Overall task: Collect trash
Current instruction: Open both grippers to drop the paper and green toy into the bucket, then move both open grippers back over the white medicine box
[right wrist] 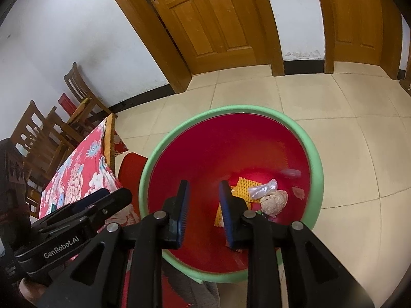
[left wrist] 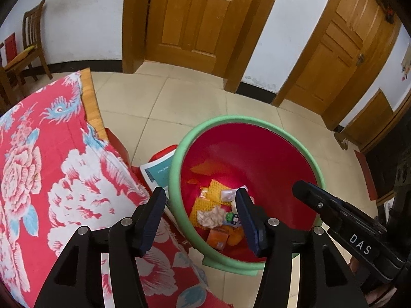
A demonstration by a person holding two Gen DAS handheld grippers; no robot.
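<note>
A red bin with a green rim point(left wrist: 179, 151) point(right wrist: 154, 148) stands on the floor beside the table. Trash lies at its bottom: yellow foam netting point(left wrist: 217, 188) point(right wrist: 244, 183), a crumpled tissue point(left wrist: 212, 217) point(right wrist: 274, 201), a clear plastic wrapper point(right wrist: 262, 188) and an orange packet point(left wrist: 217, 238). My left gripper point(left wrist: 201, 197) is open and empty, hovering over the bin's left rim. My right gripper point(right wrist: 203, 187) is open and empty, above the bin's mouth. The right gripper also shows in the left wrist view point(left wrist: 303, 188), and the left gripper in the right wrist view point(right wrist: 113, 195).
The table with a red floral cloth point(left wrist: 38, 166) point(right wrist: 77, 177) is at the left. A red stool point(right wrist: 129, 166) and a white-blue paper point(left wrist: 156, 169) sit between table and bin. Wooden chairs point(right wrist: 51, 133) and wooden doors point(left wrist: 195, 18) stand behind. The floor is beige tile point(right wrist: 346, 141).
</note>
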